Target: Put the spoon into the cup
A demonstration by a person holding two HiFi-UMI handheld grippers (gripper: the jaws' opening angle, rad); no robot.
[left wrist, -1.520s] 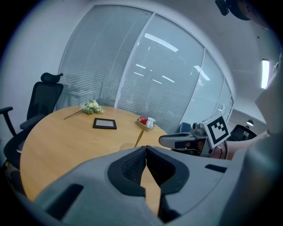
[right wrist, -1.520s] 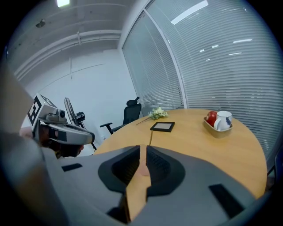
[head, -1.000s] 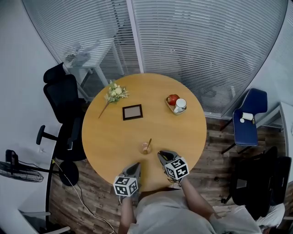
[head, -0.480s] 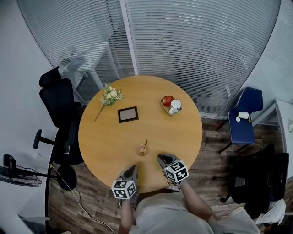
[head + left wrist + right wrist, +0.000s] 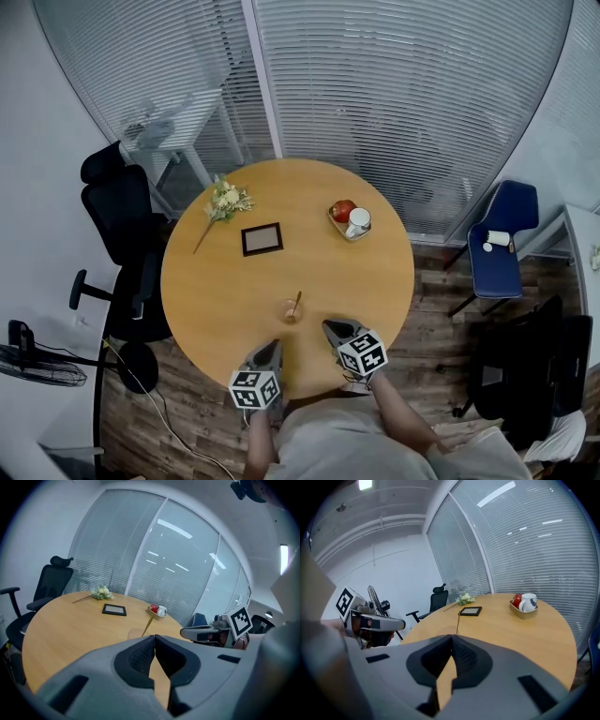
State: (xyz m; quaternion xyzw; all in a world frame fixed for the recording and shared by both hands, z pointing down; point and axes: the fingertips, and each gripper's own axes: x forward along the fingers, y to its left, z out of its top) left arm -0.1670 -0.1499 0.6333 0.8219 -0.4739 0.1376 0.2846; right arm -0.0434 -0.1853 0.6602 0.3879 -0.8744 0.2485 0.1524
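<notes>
A small clear cup (image 5: 292, 310) stands on the round wooden table (image 5: 375, 281) near its front edge, and a thin wooden spoon (image 5: 296, 302) leans inside it with the handle pointing up. The left gripper view has the cup (image 5: 136, 633) and spoon (image 5: 147, 625) just beyond the jaws. My left gripper (image 5: 272, 345) hovers at the table's near edge, shut and holding nothing. To the right of the cup, my right gripper (image 5: 330, 327) is likewise shut with nothing in it. The spoon (image 5: 457, 624) rises above the right gripper's touching jaws.
A tray (image 5: 349, 223) with a red apple and a white mug sits at the far right. A dark picture frame (image 5: 262, 238) and a flower sprig (image 5: 225, 200) lie at the far left. A black office chair (image 5: 122, 225), a blue chair (image 5: 502, 246) and a fan (image 5: 37, 361) surround the table.
The head view has shifted a little. Both grippers stay shut near the table's front edge, and the spoon stays in the cup.
</notes>
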